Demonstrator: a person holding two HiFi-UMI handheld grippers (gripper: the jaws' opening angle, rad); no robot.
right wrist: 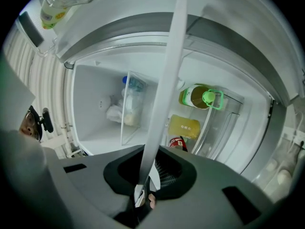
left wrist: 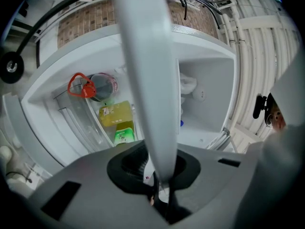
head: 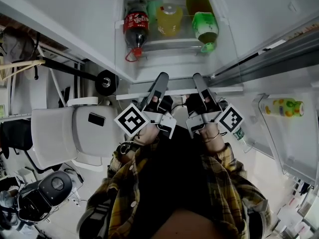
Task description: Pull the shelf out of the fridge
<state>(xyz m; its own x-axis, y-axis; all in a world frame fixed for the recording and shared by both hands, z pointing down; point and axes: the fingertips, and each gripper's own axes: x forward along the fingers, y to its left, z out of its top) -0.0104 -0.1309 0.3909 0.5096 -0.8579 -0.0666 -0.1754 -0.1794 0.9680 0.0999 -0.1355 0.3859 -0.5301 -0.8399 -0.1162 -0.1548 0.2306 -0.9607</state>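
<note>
Both grippers hold the shelf (head: pixel 179 91) at its white front edge, at the mouth of the open fridge (head: pixel 99 29). The left gripper (head: pixel 160 81) and the right gripper (head: pixel 198 81) sit side by side, near each other, and the fingers of each one pinch this edge.

Deeper inside, three bottles lie side by side in a clear bin (head: pixel 169 44): a cola bottle (head: pixel 136 29), a yellow bottle (head: pixel 169 20) and a green bottle (head: pixel 203 21). On the right the open door (head: pixel 279 54) carries one more bottle (head: pixel 283 107) in its rack. On the left a white chair (head: pixel 65 133) stands near the fridge.
</note>
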